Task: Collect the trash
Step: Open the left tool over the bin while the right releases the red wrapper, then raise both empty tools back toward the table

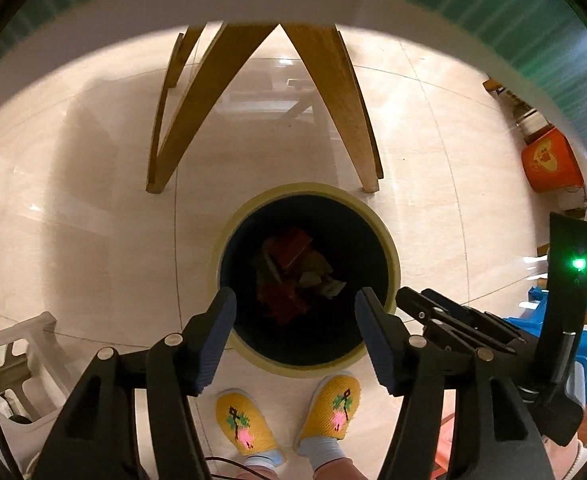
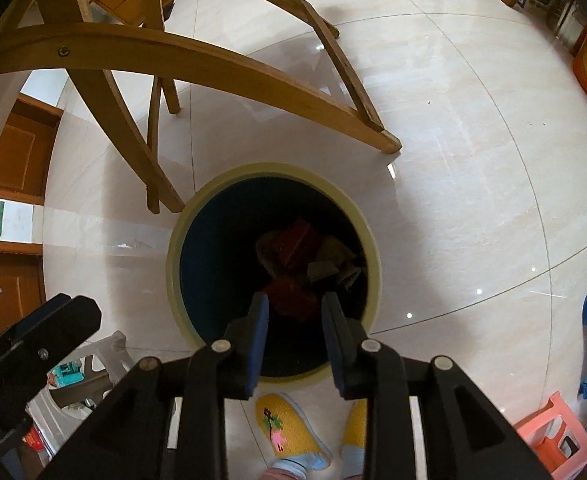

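Cream-coloured glossy floor tiles (image 2: 473, 168) fill both views, and on them stands a round waste bin with a pale yellow-green rim and a dark interior (image 1: 391, 256). Crumpled trash lies at the bottom of the bin (image 1: 293, 276): reddish-brown wrappers and some pale paper or foil scraps, though the depth is dim and the separate pieces are hard to tell apart.

Both tools point nearly straight down over the bin's mouth. In the left wrist view, the left gripper (image 1: 295, 300), black with blue ribbed pads, has its jaws spread wide with nothing between them; the trash shows through the gap far below. In the right wrist view, the right gripper (image 2: 295, 304), of the same make, has its jaws parted more narrowly, also with nothing caught between the pads. Each gripper's black body appears at the edge of the other's view, so they hang side by side, near one another.

Curved light-brown wooden furniture legs (image 1: 333, 112) stand on the tiles just beyond the bin, one foot almost touching its rim. Nearer the camera, just beside the bin's rim, are the person's feet in yellow knitted slippers with a pink and green pattern (image 1: 245, 420). An orange box (image 1: 549, 164) sits far off at the right, and a white plastic stool (image 1: 25, 344) at the lower left.
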